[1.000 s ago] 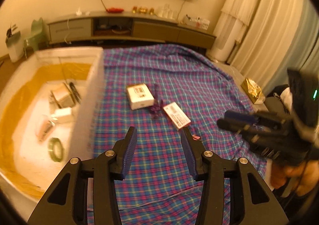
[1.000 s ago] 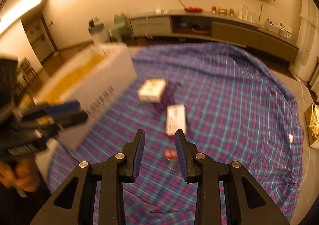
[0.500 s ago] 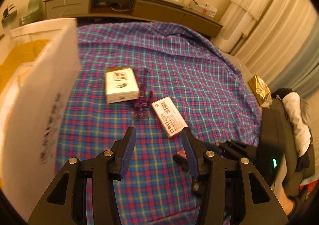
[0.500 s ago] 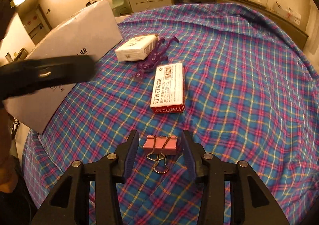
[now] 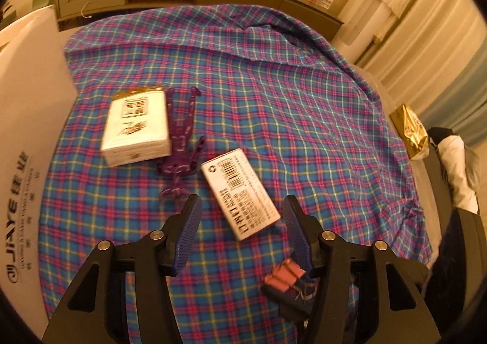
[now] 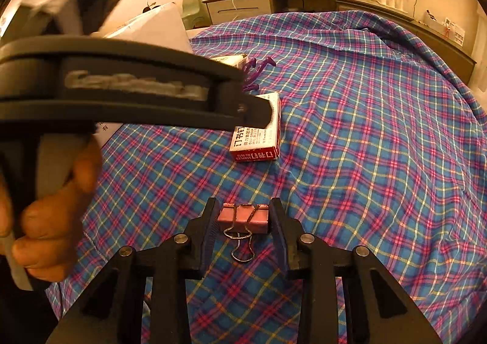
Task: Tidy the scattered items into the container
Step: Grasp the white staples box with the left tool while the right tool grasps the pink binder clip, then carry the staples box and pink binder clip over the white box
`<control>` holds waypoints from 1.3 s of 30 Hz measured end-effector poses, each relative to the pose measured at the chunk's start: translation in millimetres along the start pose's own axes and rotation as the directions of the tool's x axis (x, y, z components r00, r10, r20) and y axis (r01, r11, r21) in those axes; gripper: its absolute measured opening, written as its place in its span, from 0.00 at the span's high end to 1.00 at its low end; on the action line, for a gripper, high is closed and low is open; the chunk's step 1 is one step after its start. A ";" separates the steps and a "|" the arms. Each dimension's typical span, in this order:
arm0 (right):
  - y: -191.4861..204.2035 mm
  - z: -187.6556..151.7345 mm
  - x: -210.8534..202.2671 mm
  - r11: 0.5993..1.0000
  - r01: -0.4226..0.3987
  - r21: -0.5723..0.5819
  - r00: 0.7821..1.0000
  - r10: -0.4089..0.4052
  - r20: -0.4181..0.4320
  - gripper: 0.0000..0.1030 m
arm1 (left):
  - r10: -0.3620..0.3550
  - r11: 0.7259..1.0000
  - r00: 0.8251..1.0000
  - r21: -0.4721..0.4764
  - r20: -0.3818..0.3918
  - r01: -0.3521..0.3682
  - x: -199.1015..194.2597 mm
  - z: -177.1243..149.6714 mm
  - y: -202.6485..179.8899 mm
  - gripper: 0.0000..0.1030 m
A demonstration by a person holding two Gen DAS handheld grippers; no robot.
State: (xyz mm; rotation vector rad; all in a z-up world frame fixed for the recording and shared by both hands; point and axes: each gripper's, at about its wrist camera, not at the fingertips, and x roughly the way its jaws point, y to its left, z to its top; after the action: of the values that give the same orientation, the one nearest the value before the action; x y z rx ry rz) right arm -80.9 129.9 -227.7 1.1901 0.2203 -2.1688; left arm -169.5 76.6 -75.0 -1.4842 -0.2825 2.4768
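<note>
- Our right gripper [image 6: 243,223] has its jaws pressed against both ends of the pink binder clip [image 6: 243,216], which lies on the plaid cloth [image 6: 365,131] with its wire handles toward us.
- Our left gripper [image 5: 240,222] holds its jaws spread, straddling the near end of the staples box [image 5: 240,193].
- Beyond that box lie a purple plastic piece [image 5: 181,143] and a white carton [image 5: 137,126], touching.
- The white container [image 5: 27,118] stands at the cloth's left edge.

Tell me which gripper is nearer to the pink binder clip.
Right. The right gripper has the pink binder clip between its fingers, closed against its sides. The left gripper is open over the staples box, farther up the cloth.
</note>
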 end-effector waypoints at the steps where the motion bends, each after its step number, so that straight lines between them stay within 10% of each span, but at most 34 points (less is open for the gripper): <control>1: -0.5 -0.4 -0.4 1.000 -0.004 0.001 1.000 0.004 0.001 0.66 | 0.010 1.000 1.000 0.002 -0.006 -0.010 5.1 0.6 -1.8 0.42; 10: 1.6 1.3 -0.9 0.999 -0.025 -0.032 0.999 0.025 -0.027 0.66 | 0.104 0.993 0.994 0.055 0.030 -0.105 31.3 0.4 -15.6 0.40; 13: 0.0 -1.2 -1.6 0.999 -0.037 -0.017 0.999 0.037 -0.020 0.66 | 0.145 0.983 0.988 0.102 0.054 -0.150 32.1 -3.3 -20.3 0.56; 39: 35.2 20.1 -51.3 0.997 -0.069 -0.029 0.994 0.071 0.082 0.66 | 0.097 0.987 0.977 0.107 0.188 -0.119 -63.8 -13.9 -22.8 0.62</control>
State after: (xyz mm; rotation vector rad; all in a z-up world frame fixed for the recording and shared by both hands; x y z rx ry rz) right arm -54.0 117.2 -169.5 1.0754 0.1683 -2.1429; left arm -125.8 79.7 -21.5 -1.2596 -0.0877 2.6701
